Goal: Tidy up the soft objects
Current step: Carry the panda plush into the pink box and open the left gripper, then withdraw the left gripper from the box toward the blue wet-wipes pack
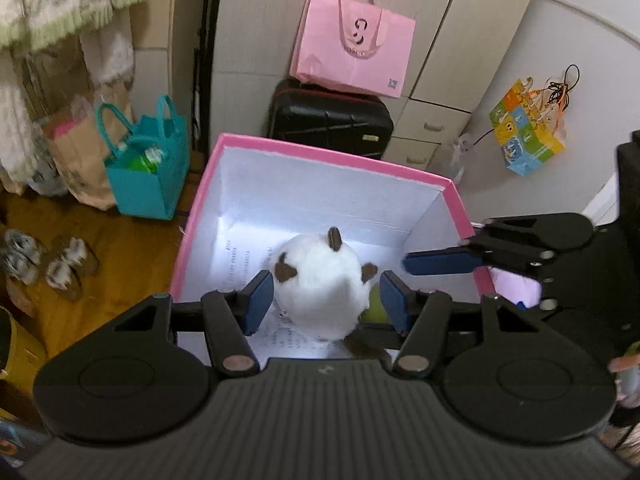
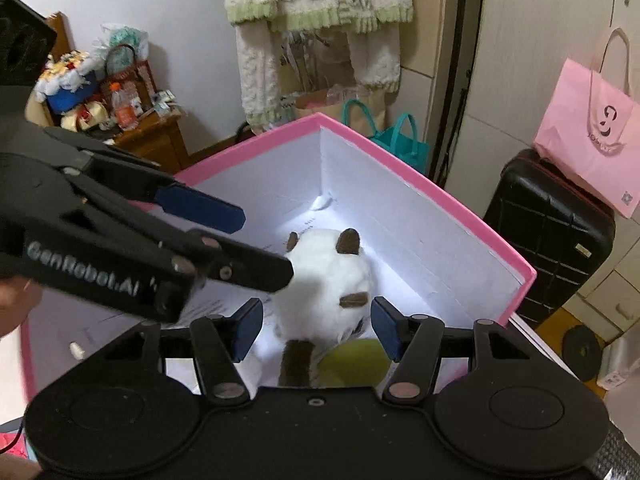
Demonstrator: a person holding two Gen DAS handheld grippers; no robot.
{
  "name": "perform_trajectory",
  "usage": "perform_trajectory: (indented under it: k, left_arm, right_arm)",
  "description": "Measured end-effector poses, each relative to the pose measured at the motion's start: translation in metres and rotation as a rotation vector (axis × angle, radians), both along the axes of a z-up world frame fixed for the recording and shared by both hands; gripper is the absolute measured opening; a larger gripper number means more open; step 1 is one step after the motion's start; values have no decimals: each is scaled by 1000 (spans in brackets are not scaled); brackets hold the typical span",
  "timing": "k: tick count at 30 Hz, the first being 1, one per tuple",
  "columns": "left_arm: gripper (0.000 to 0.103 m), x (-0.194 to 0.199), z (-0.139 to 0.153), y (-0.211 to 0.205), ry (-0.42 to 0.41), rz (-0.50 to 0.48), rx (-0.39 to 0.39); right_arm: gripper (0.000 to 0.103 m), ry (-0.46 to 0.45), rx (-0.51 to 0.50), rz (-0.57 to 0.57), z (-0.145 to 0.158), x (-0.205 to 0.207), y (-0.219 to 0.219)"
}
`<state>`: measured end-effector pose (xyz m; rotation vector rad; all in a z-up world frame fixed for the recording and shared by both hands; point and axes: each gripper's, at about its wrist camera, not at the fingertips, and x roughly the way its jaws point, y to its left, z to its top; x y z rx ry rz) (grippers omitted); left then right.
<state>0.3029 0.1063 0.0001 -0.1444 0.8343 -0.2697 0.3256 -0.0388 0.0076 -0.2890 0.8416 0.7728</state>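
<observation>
I see the white plush toy [image 1: 320, 286] lying on the floor of the pink box [image 1: 320, 150], toward its near wall, a green soft object [image 2: 354, 362] beside it. My left claw [image 1: 326, 300] is spread wide, straddling the plush. My right claw [image 2: 316, 330] is likewise spread, gripping nothing.

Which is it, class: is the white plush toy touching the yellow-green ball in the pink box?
Cannot tell. In the right wrist view the white plush toy overlaps the yellow-green ball, with no visible gap or clear contact.
</observation>
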Motion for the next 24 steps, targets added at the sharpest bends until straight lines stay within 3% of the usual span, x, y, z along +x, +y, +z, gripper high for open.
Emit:
perform_trajectory:
  k: [10,18,24]
  left_arm:
    - [62,-58,37,-22,-85,-62,177]
    - [65,-108,56,-38,-121,-114,254]
    - [69,-143,66,-50,-145,-170,266]
  right_arm:
    - [65,-57,14,23,37,-54,-20]
    - [65,-67,50,28,59,-97,-42]
    - [65,-89,74,23,75,-123,-63]
